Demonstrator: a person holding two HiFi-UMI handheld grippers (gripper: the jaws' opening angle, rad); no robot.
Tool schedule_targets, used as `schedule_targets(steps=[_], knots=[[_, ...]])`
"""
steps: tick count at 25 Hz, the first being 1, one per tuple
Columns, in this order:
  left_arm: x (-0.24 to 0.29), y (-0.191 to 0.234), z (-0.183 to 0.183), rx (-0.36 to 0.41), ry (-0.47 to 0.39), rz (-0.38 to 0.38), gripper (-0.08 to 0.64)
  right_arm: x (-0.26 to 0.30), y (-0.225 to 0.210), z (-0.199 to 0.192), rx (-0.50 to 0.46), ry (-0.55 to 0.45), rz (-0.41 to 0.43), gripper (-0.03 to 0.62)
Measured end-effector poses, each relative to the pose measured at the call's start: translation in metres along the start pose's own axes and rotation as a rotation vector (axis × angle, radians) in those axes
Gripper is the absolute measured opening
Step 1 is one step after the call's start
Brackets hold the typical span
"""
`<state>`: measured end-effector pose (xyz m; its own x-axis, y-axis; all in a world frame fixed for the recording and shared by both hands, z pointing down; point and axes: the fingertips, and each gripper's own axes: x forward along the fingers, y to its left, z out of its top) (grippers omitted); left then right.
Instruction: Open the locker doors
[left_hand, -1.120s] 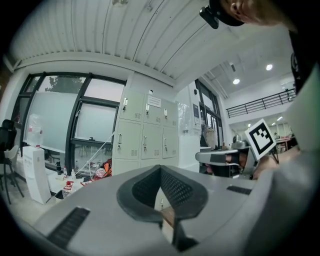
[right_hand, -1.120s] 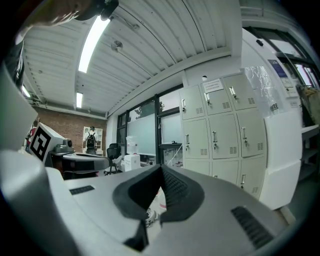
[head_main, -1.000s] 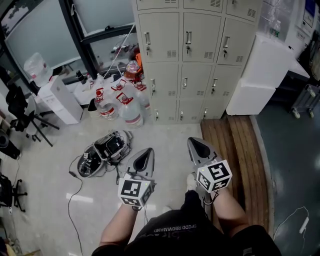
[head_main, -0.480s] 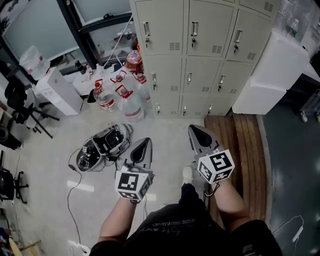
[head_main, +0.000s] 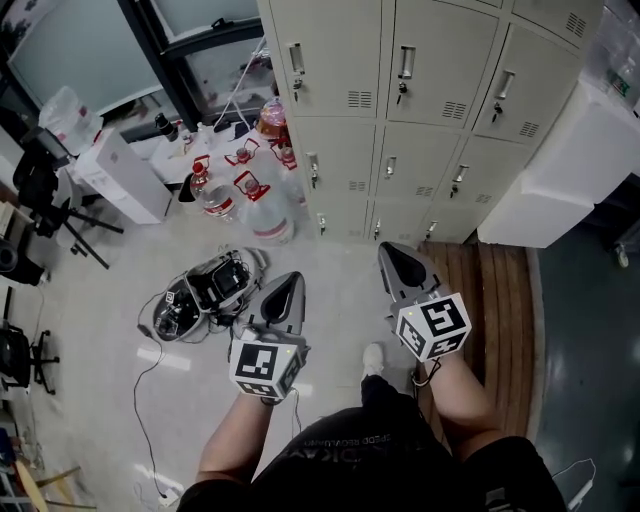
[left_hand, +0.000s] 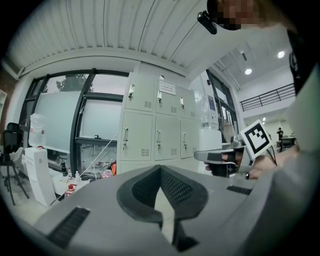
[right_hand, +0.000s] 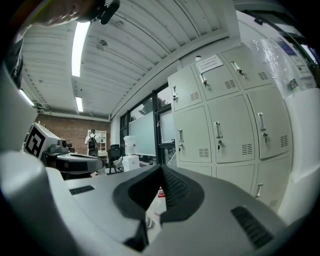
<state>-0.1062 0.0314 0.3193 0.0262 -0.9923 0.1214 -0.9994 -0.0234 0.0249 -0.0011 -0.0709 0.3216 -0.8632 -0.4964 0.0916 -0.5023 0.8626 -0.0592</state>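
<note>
- Lockers (head_main: 430, 95) — pale cream-grey doors with silvery handles.
- Left gripper (head_main: 292, 282) and right gripper (head_main: 388, 254) — grey shells and black ribbed pads (left_hand: 177, 190). Their marker cubes (head_main: 262, 368) are white with black square patterns.
- Water jugs (head_main: 262, 215) — clear, with red handles and red-and-white labels.
- Floor (head_main: 120, 300) — light grey, with a brown wooden strip (head_main: 495, 300) and dark teal at the right.
- Boxes (head_main: 570, 170) — plain white.
- Shirt (head_main: 350, 470) — black.

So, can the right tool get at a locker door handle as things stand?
Probably not yet: the right tool is shut and short of the lockers, with floor between. Nothing blocks the way to the handles; the bottles stand off to the left.
</note>
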Motion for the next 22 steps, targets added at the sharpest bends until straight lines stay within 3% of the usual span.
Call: schedule_targets(steps=[12, 22], knots=[[0.096, 0.026, 0.008, -0.025, 0.028, 0.101, -0.002, 0.088, -0.069, -0.009, 0.009, 0.061, 0.12, 0.0], [0.152, 0.049, -0.021, -0.063, 0.052, 0.147, -0.002, 0.145, -0.097, -0.048, 0.016, 0.102, 0.177, 0.0]])
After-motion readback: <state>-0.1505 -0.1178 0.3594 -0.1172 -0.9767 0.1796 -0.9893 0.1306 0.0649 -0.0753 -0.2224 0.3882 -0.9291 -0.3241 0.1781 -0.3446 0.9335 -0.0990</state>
